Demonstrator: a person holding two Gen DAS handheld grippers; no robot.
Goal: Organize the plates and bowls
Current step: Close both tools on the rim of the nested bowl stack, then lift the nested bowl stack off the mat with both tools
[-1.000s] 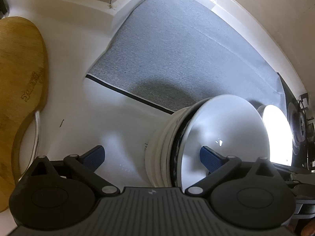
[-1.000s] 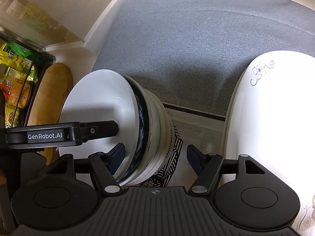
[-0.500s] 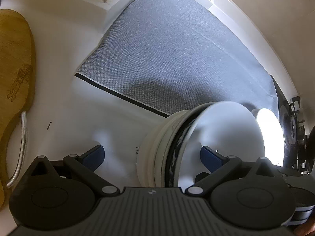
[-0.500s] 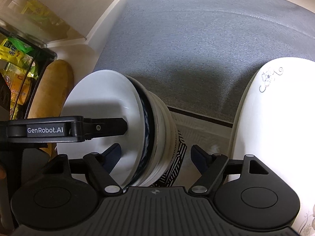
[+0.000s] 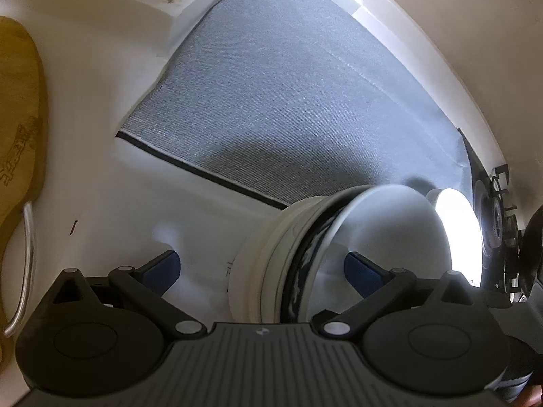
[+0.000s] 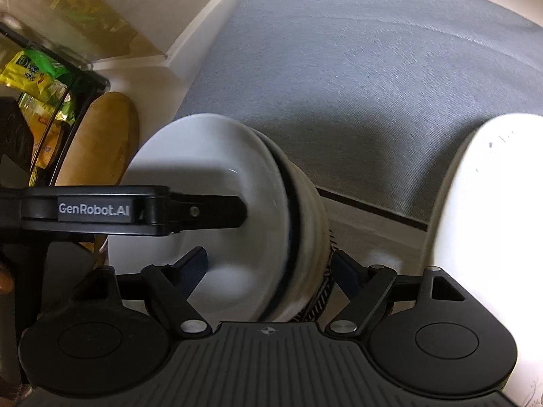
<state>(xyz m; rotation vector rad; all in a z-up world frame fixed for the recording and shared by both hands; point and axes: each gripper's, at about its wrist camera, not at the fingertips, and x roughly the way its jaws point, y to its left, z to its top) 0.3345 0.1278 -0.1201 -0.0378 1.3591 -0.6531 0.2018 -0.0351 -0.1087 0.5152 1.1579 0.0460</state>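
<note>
A stack of nested white bowls [image 5: 271, 271], one with a dark blue band, sits between the fingers of both grippers and appears tilted on its side. My left gripper [image 5: 261, 268] is wide open around the stack's rim, its right finger [image 5: 359, 268] inside the top bowl. My right gripper [image 6: 269, 268] is also open around the same stack [image 6: 298, 237], its left finger [image 6: 195, 264] inside the bowl. The left gripper's arm [image 6: 135, 210] reaches into the bowl in the right wrist view. A large white plate with a floral print [image 6: 492, 237] lies at the right.
A grey mat [image 5: 288, 101] covers the counter behind the bowls. A wooden cutting board [image 5: 17, 118] lies at the left. A stove burner [image 5: 499, 217] is at the far right. A rack with yellow and green packets [image 6: 40, 78] stands at the left in the right wrist view.
Both grippers and the bowl stack have shifted together. In the left wrist view the stack slid rightward. The right gripper's fingers now sit closer around the stack.
</note>
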